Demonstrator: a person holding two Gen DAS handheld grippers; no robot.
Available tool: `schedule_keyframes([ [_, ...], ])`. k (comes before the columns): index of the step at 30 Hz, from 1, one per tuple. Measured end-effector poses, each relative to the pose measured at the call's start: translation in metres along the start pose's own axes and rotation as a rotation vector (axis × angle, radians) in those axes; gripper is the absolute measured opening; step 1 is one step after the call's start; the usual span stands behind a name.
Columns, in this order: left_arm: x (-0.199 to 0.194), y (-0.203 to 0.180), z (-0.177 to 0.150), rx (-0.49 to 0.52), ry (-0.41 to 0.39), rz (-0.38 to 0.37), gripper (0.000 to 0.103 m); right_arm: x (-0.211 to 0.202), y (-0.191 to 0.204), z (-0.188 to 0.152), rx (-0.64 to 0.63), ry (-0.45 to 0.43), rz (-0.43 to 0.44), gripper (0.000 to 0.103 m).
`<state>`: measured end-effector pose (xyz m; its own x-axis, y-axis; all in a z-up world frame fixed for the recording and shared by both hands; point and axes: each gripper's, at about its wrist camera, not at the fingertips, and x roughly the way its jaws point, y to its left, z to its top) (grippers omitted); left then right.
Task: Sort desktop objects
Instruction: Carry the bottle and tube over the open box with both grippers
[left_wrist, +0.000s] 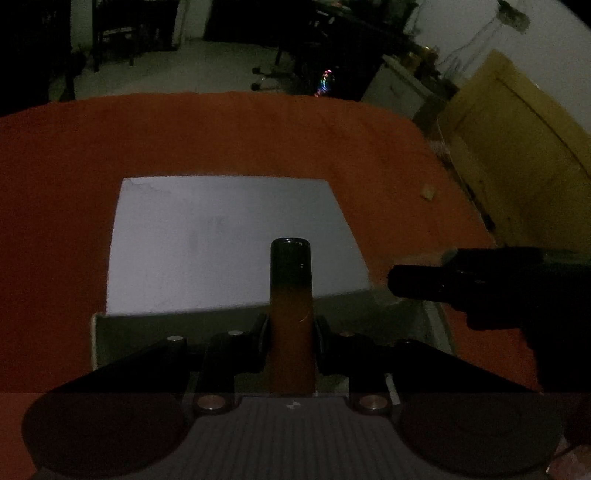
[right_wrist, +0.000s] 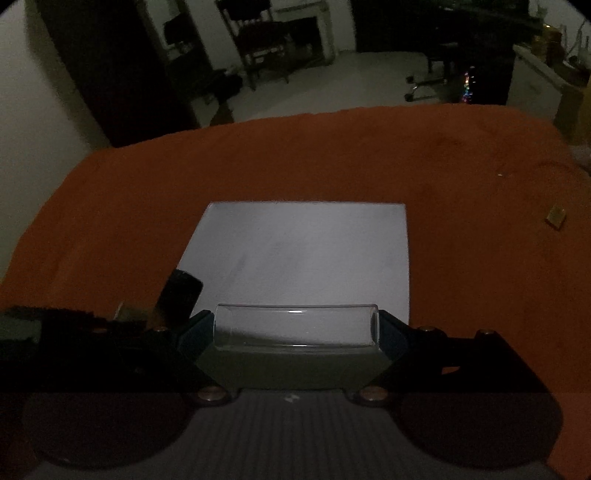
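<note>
Left gripper (left_wrist: 291, 328) clenched on an upright orange tube with a dark cap (left_wrist: 290, 295), at centre of the left wrist view, jaws narrow on either side of the barrel. Right gripper (right_wrist: 295, 328) grasping a clear cylinder (right_wrist: 295, 326) held crosswise, end to end between wide-set jaws, at lower centre of the right wrist view. Both poised above a white box (right_wrist: 306, 247) with a pale front wall, sitting mid-frame on an orange tablecloth (right_wrist: 332, 155). Likely carried over the box for dropping in, since the box looks like the sorting bin; the crosswise hold suits the cylinder's length, the narrow pinch suits the slim tube.

Left wrist view alone shows the right gripper as a dark shape at right edge, plus a yellow door at upper right and a small pale scrap (left_wrist: 427, 192) on the cloth. Right wrist view alone shows the cylinder's transparency, the tube's dark cap at lower left, and a small tan block (right_wrist: 556, 216) at right. Dim lighting throughout; box interior hard to make out.
</note>
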<state>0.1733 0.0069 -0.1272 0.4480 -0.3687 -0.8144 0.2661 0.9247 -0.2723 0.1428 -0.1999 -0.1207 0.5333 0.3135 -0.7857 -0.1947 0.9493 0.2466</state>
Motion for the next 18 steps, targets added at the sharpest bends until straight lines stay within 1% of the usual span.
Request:
schedule_keyframes([
  [5,-0.018,-0.002,-0.025,0.002,0.026,-0.019,0.021,-0.026,0.005,-0.029,-0.003,0.037,0.064,0.093],
  [8,-0.028,-0.001,-0.037,-0.008,0.027,-0.048,0.021,-0.044,0.008,-0.041,-0.023,0.04,0.101,0.093],
  [10,-0.037,0.001,-0.045,-0.024,0.033,-0.089,0.021,-0.062,0.007,-0.045,-0.046,-0.005,0.115,0.093],
  [11,-0.042,0.001,-0.048,-0.018,0.04,-0.094,0.021,-0.071,0.006,-0.045,-0.054,-0.032,0.112,0.093],
  [12,-0.047,0.0,-0.051,-0.008,0.034,-0.088,0.021,-0.084,0.006,-0.047,-0.062,-0.068,0.105,0.093],
  [14,-0.053,-0.002,-0.059,0.021,0.023,-0.075,0.021,-0.101,0.004,-0.05,-0.071,-0.109,0.103,0.093],
  [15,-0.055,-0.003,-0.062,0.037,0.025,-0.071,0.021,-0.106,0.003,-0.052,-0.068,-0.118,0.104,0.093],
  [18,-0.05,-0.002,-0.072,0.041,0.065,-0.067,0.021,-0.109,0.005,-0.065,-0.086,-0.095,0.107,0.093],
])
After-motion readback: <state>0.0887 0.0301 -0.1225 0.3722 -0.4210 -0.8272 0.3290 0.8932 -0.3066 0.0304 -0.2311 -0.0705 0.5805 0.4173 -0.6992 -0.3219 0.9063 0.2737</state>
